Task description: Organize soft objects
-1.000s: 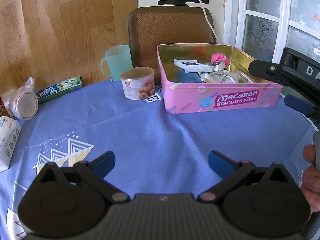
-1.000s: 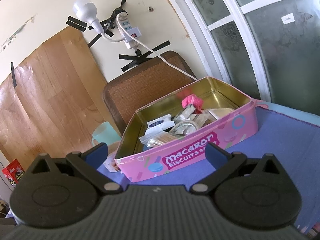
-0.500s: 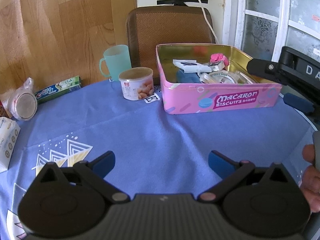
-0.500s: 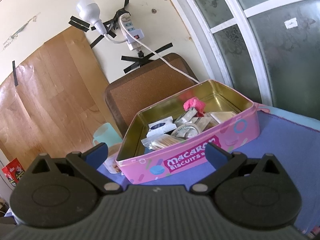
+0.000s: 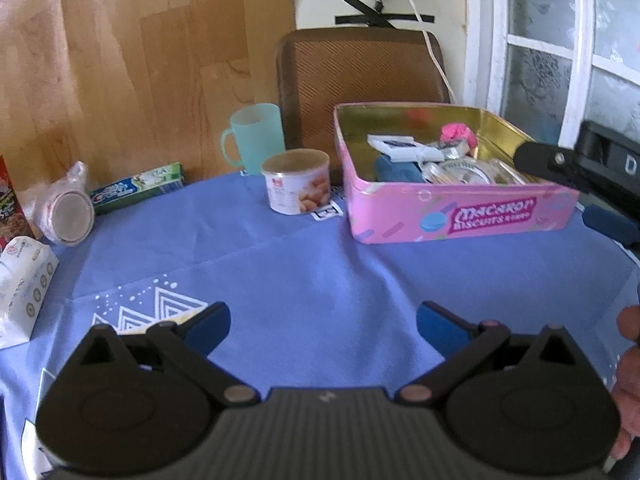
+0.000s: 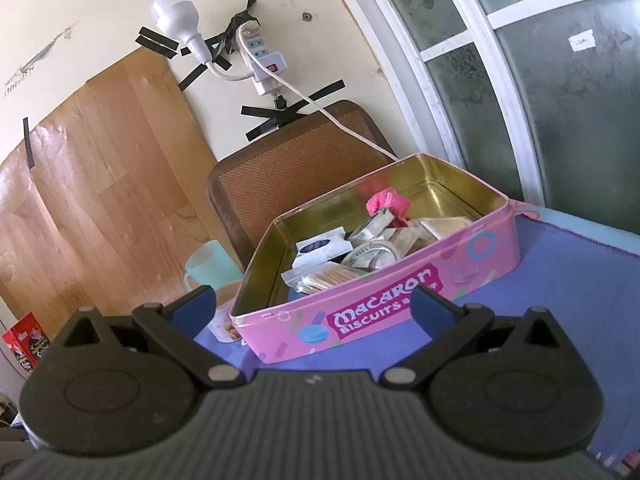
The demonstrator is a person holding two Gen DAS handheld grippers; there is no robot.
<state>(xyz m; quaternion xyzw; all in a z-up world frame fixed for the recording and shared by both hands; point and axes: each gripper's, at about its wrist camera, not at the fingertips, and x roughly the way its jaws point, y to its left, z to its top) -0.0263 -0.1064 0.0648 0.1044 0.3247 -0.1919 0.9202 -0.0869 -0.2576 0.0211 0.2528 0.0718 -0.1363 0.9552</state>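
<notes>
A pink macaron biscuit tin (image 5: 460,216) (image 6: 384,312) stands open on the blue tablecloth (image 5: 304,272). It holds a pink soft lump (image 5: 458,133) (image 6: 388,202), a blue soft item (image 5: 396,170), a white packet (image 5: 394,146) (image 6: 320,246), a tape roll (image 6: 370,256) and a bag of cotton swabs (image 6: 328,278). My left gripper (image 5: 323,325) is open over bare cloth, well short of the tin. My right gripper (image 6: 311,305) is open and empty, tilted up in front of the tin; it shows at the right edge of the left wrist view (image 5: 580,188).
Left of the tin stand a small snack can (image 5: 297,186) and a mint mug (image 5: 254,136). A toothpaste box (image 5: 138,192), a bagged roll (image 5: 66,216) and a white carton (image 5: 22,280) lie at the table's left. A brown chair back (image 5: 360,76) rises behind. A person's fingers (image 5: 630,360) show at right.
Both grippers drifted slightly; the tin sits a little lower and nearer in the right wrist view. Neither gripper changed its opening and nothing was picked up.
</notes>
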